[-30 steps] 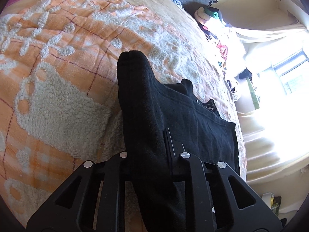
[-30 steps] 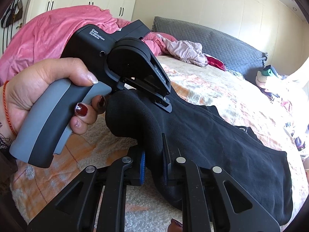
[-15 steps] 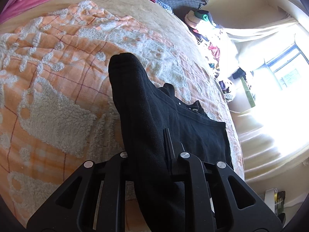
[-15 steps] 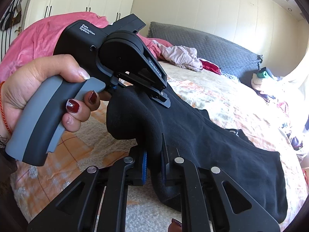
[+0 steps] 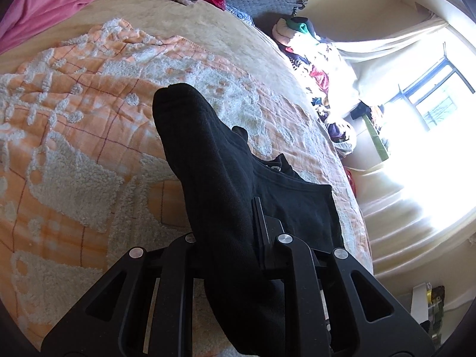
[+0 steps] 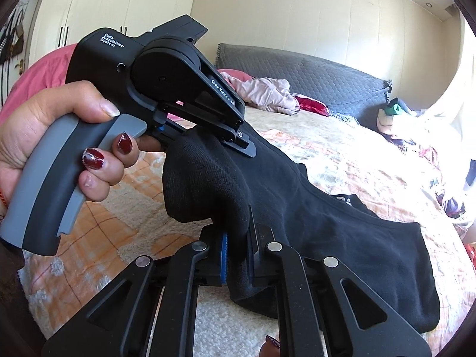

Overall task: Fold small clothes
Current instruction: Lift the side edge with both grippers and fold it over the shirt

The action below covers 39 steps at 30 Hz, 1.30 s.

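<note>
A small black garment (image 6: 312, 208) hangs between both grippers above the orange and white blanket (image 6: 125, 217); its far part trails down onto the bed. My right gripper (image 6: 238, 255) is shut on one edge of it. My left gripper (image 5: 229, 235) is shut on another edge, and shows in the right wrist view (image 6: 238, 142) held by a hand, just above and left of the right one. In the left wrist view the garment (image 5: 214, 172) drapes forward over the fingers and hides them.
The blanket (image 5: 74, 148) covers a beige bed. A pink duvet (image 5: 50, 3) and a pile of pale clothes (image 6: 264, 92) lie near the grey headboard (image 6: 321, 80). More clothes are heaped by the bright window (image 5: 428, 89) at the bed's right edge.
Both grippers have risen and tilted with the garment still held, so more of the headboard and room shows. The garment's hanging part has lifted a little off the blanket.
</note>
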{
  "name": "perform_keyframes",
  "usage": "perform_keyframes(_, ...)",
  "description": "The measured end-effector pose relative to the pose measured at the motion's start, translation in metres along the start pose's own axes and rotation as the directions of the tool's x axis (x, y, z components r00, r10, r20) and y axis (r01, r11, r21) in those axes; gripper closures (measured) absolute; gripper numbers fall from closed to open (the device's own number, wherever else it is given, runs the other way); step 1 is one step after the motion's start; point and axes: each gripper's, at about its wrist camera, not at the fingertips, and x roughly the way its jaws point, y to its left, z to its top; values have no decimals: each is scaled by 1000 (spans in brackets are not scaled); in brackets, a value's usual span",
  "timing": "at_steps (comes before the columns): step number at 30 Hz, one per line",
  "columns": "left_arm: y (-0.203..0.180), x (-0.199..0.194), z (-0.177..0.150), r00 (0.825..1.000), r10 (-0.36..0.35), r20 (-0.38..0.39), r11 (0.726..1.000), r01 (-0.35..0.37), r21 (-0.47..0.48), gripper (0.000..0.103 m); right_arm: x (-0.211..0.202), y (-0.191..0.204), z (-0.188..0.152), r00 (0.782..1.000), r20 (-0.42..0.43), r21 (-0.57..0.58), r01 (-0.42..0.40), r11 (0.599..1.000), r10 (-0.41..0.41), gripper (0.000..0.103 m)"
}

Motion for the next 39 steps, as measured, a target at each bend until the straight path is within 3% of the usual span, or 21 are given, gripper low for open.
perform_keyframes(14, -65, 9, 2, 1000, -16, -5, 1000, 16, 25, 92, -40, -43, -5, 999, 21, 108, 44, 993, -46, 95)
perform_keyframes(39, -147, 70, -13, 995, 2, -103, 994, 10, 111, 90, -78, -107, -35, 995, -15, 320, 97, 943, -97, 96)
